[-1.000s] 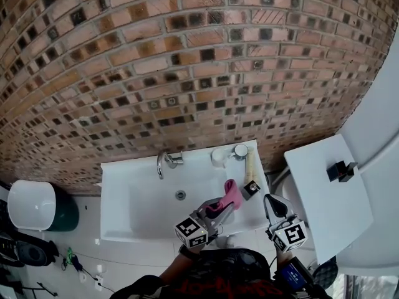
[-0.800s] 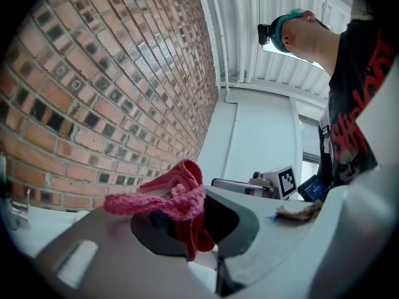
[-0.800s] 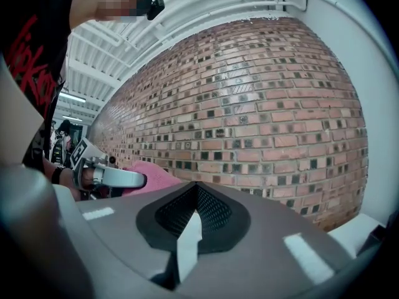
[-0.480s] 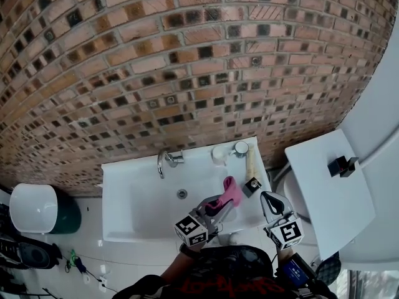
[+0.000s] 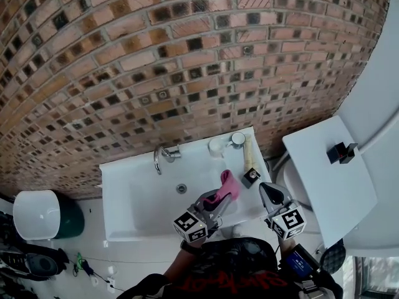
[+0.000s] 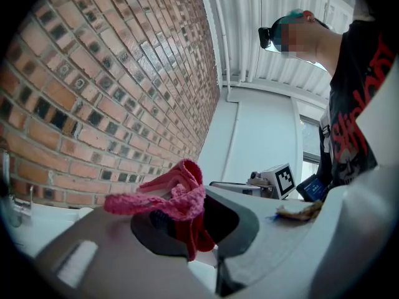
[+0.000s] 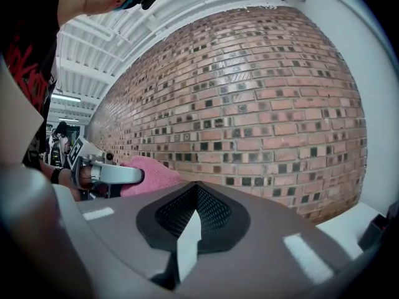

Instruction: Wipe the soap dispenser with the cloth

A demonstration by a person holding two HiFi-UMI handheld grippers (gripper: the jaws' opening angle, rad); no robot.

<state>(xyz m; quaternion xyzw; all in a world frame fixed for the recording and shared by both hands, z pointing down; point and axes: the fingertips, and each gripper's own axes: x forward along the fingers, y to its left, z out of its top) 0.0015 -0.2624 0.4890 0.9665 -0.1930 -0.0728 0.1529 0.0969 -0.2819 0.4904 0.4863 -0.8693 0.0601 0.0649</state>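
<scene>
no word or number reads for sure. the black shirt (image 6: 355, 104) carries red lettering, seen in the left gripper view and at the bottom edge of the head view, too warped and cut off to spell out. the cube on the left gripper (image 5: 219, 199) bears a black-and-white square marker (image 5: 190, 226), a pattern without letters; the right gripper (image 5: 267, 189) has another (image 5: 288, 220). a blue screen (image 6: 312, 187) shows print too small to read.
</scene>
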